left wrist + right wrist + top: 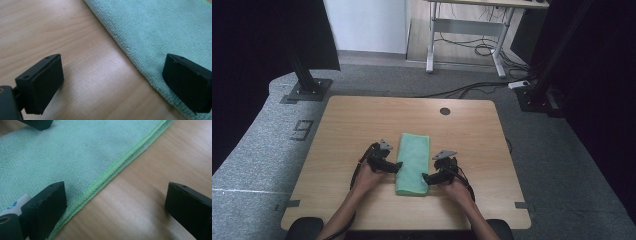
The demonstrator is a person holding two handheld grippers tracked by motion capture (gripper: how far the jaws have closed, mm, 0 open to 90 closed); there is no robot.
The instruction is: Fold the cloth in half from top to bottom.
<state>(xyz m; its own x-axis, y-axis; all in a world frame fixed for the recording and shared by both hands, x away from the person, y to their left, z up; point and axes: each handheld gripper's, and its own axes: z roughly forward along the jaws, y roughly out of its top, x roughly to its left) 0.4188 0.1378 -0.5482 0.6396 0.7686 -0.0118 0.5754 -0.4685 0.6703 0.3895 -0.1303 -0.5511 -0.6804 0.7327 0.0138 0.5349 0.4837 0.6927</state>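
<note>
Two grippers flank a folded green towel (413,163), which lies lengthwise near the worktop's (347,120) middle, its near end toward the front edge. Left gripper (397,167) has jaws spread wide, one over bare wood, one over the towel's folded edge. Right gripper (426,178) is likewise spread, straddling the stitched hem w/ its layered edges. Prob. placed so each can pinch a long side near the front end; nothing gripped yet.
</note>
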